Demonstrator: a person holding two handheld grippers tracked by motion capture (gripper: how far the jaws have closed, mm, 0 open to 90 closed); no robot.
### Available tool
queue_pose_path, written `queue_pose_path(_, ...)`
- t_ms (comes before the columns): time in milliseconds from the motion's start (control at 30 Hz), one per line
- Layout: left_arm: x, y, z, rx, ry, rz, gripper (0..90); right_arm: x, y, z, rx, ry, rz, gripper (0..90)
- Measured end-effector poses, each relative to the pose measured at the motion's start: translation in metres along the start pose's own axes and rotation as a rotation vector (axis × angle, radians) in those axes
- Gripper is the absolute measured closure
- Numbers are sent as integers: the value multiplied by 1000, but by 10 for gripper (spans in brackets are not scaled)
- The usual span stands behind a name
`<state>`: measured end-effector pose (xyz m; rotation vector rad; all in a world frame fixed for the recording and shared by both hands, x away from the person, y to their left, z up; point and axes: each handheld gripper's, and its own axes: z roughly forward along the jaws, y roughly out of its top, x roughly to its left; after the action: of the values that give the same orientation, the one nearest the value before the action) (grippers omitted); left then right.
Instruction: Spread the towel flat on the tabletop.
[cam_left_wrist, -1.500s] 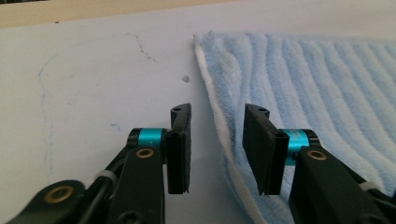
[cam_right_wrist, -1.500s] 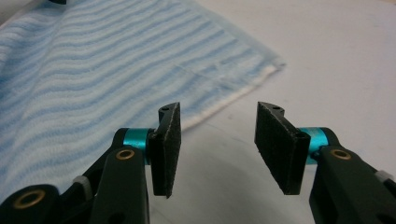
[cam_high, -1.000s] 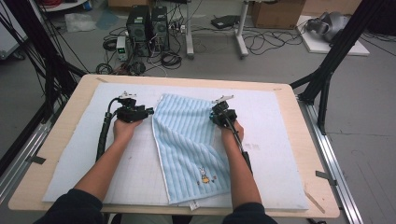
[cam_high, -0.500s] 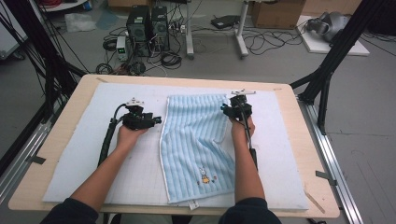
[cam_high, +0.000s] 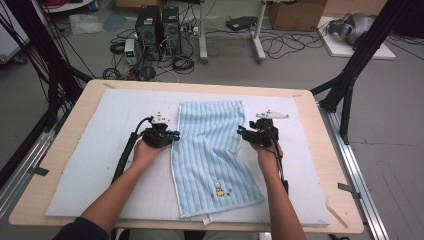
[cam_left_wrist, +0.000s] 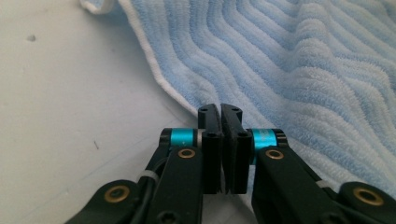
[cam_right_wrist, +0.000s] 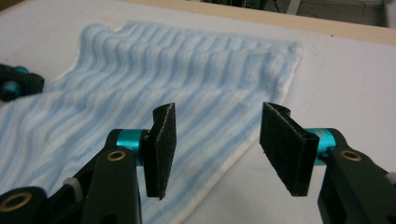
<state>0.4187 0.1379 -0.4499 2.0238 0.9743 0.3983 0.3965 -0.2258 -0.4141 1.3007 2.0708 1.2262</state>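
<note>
If the left tool pulled now: it could have come away with no cloth, I judged, since its tips sat right at the white hem and a catch there could not be made out.
Left tool (cam_left_wrist: 220, 109): its jaws had just been closing and stood pressed together at the towel's left edge; whether any hem lay between them could not be told.
Right tool (cam_right_wrist: 217, 126): its jaws had just been opening and stood about half wide with nothing between them, poised over the towel's right edge.
Risk of a one-sided grip: with one side let go and the other perhaps pinched, a tug would probably have dragged or skewed the cloth instead of folding it.
Risk of bunching: terry is soft and limp, so a push along the pad was likely to ruck it into ridges.
Risk of a thick bite: a low dive by the right tool could have scooped a wad of cloth, or pressed into the pad, and not taken the edge alone.
Towel (cam_high: 215, 150): pale blue with wavy white stripes, a white hem, a small embroidered figure (cam_high: 218, 188) near the person's end and a tag (cam_high: 206, 218) at that edge.
Towel's place: spread in one layer mid-desk on the white pad (cam_high: 100, 160), long side running away from the person, near end slanted rightward, between the two tools.
Desk (cam_high: 65, 150): wooden rim showing round the pad.
</note>
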Motion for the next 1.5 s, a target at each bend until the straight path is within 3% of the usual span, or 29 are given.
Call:
queue_pose_path(133,17,2,-1,-51,71,-90,876,4,-6,1,35,10,-9,456)
queue_pose_path(267,44,0,-4,-103,116,-242,877,9,-6,4,48,29,-10,461)
queue_pose_path(300,49,-1,-5,-110,118,-260,877,12,-6,5,43,41,-10,463)
queue_pose_path(433,57,-2,-10,-139,155,-246,869,26,-6,13,60,76,-47,471)
queue_pose_path(500,60,-3,-13,-147,164,-267,749,32,-7,20,85,78,-71,480)
queue_pose_path(567,62,-4,-15,-140,132,-297,598,36,-8,28,99,80,-71,502)
queue_pose_path(633,60,-4,-18,-122,109,-287,553,38,-10,37,126,72,-86,610)
queue_pose_path(700,56,-5,-22,-147,99,-279,534,39,-12,46,170,55,-123,748)
queue_pose_path(767,52,-7,-27,-161,90,-257,531,40,-12,49,167,30,-167,854)
queue_pose_path(833,47,-10,-31,-159,75,-238,530,37,-11,49,153,-27,-190,876)
queue_pose_path(900,43,-13,-34,-158,64,-226,527,29,-8,50,138,-83,-183,881)
queue_pose_path(1067,30,-21,-41,-123,1,-202,517,2,-2,45,52,-247,-96,880)
queue_pose_path(1133,24,-22,-43,-106,-24,-174,516,-6,-2,43,50,-223,-32,814)
queue_pose_path(1200,18,-23,-44,-107,-47,-153,517,-8,-2,39,50,-203,-22,765)
queue_pose_path(1500,-6,-27,-39,-31,-93,-79,514,5,-8,12,39,-105,-73,600)
